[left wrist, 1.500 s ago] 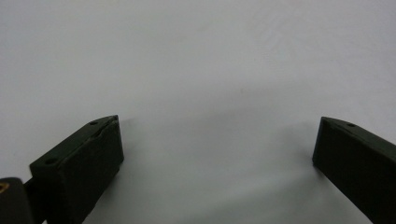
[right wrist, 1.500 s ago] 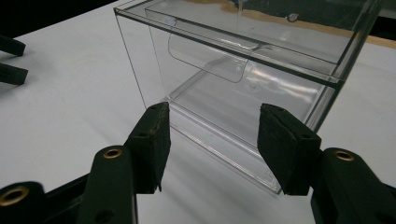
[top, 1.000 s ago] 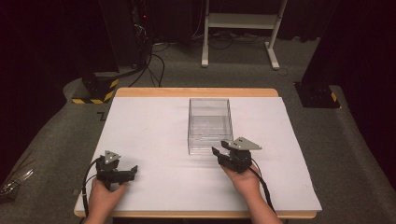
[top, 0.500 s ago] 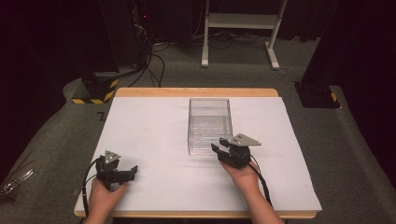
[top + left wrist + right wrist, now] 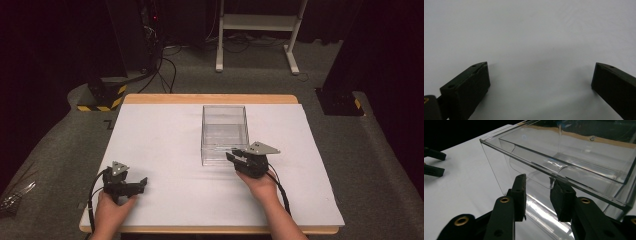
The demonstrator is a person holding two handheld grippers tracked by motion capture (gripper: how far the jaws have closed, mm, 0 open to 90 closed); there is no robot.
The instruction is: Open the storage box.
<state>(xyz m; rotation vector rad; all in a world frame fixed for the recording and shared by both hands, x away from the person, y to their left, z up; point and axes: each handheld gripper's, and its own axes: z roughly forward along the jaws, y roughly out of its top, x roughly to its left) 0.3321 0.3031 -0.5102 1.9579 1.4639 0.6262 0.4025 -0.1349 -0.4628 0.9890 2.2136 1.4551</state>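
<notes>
A clear plastic box (image 5: 224, 106) stands open-topped in the middle of the white table (image 5: 160, 135). My right gripper (image 5: 232, 154) sits at the near right of the box, pointing at its front wall. In the right gripper view its jaws (image 5: 537, 185) have just been closing. They stand a little apart in front of the box's (image 5: 574, 157) front wall, below a curved cut-out, with no pad pressing on the plastic. My left gripper (image 5: 142, 182) rests near the table's front left. Its jaws (image 5: 539, 75) are wide apart over bare white surface.
The left gripper (image 5: 434, 162) appears far off at the left of the right gripper view. Beyond the table's far edge are a black stand with yellow-black stripes (image 5: 102, 97), floor cables (image 5: 165, 70) and a white frame (image 5: 255, 30).
The right gripper's jaws have drawn closer together at the box's front wall. Both hands have kept their places.
</notes>
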